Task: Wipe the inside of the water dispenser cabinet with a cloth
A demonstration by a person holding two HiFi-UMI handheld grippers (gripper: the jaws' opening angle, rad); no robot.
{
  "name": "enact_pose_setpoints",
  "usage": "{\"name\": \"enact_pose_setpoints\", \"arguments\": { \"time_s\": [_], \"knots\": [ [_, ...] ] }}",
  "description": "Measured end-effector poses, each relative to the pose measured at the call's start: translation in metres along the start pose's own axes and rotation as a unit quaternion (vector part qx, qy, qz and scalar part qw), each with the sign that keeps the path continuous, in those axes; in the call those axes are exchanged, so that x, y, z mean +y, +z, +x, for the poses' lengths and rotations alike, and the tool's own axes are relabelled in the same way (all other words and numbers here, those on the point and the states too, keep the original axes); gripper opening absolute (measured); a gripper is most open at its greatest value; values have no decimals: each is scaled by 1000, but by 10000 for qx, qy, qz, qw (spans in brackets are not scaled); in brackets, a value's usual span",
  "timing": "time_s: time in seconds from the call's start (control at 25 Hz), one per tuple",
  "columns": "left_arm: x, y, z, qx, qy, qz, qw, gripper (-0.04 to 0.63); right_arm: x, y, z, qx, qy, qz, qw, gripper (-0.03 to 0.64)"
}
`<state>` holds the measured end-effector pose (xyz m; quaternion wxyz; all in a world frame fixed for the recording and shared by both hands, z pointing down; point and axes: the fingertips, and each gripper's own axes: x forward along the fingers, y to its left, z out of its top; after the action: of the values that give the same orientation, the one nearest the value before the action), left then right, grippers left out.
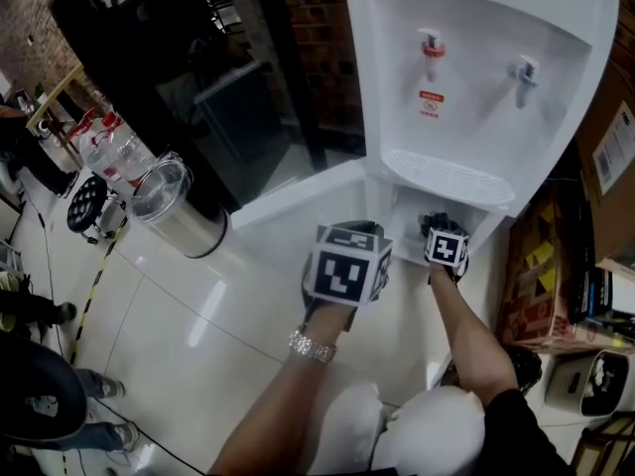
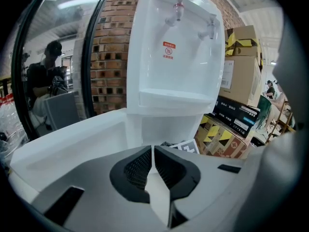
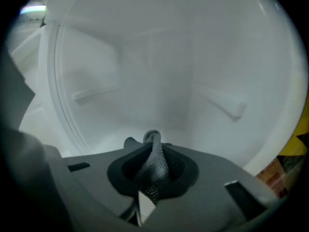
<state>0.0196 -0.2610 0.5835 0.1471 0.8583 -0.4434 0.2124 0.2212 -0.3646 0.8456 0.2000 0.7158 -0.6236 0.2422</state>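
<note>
The white water dispenser [image 1: 476, 77] stands at the top right of the head view, its lower cabinet door [image 1: 298, 201] swung open to the left. My right gripper [image 1: 445, 247] reaches into the cabinet opening, shut on a dark grey cloth [image 1: 433, 223]. In the right gripper view the cloth [image 3: 154, 161] bunches between the jaws of that gripper [image 3: 153, 144], and the white cabinet interior [image 3: 159, 81] lies just ahead. My left gripper [image 1: 347, 264] hovers outside in front of the door, shut and empty. In its own view the left gripper [image 2: 152, 151] faces the dispenser [image 2: 176, 57].
A steel bin [image 1: 179, 206] and bagged bottles [image 1: 109, 152] stand at the left. Cardboard boxes [image 1: 541, 276] crowd the dispenser's right side. A black-framed glass door [image 2: 53, 57] and a brick wall [image 2: 111, 52] stand behind. People stand at the far left.
</note>
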Motion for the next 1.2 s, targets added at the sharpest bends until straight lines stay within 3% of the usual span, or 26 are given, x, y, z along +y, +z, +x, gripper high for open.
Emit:
{"name": "enact_pose_setpoints", "arguments": {
  "time_s": [0.12,0.24,0.36,0.48,0.6,0.76,0.88,1.04,1.2],
  "knots": [
    [-4,2,1,-18,-40,14,10000,14,-1,11,-6,-170,12,166,9997,25],
    [-5,2,2,-22,-62,23,10000,14,30,27,-9,-498,502,68,9975,25],
    [-3,-2,2,38,-59,46,10000,14,66,17,3,-383,1035,-204,9937,25],
    [-1,-3,0,34,-53,27,10000,14,81,10,8,-302,1193,-338,9918,25],
    [-1,-2,-2,2,-83,3,10000,14,59,7,11,-259,801,-394,9957,25],
    [-3,-1,1,-2,-127,10,9999,14,7,-4,9,-29,-146,-238,9996,25],
    [-10,-1,6,20,-198,51,9998,14,-4,-4,5,-45,-274,-78,9996,25],
    [-10,1,6,-36,-190,41,9998,14,38,15,4,-449,503,85,9977,25],
    [-4,1,3,-84,-127,0,9999,14,73,14,15,-496,1094,-309,9923,25]
  ]
}}
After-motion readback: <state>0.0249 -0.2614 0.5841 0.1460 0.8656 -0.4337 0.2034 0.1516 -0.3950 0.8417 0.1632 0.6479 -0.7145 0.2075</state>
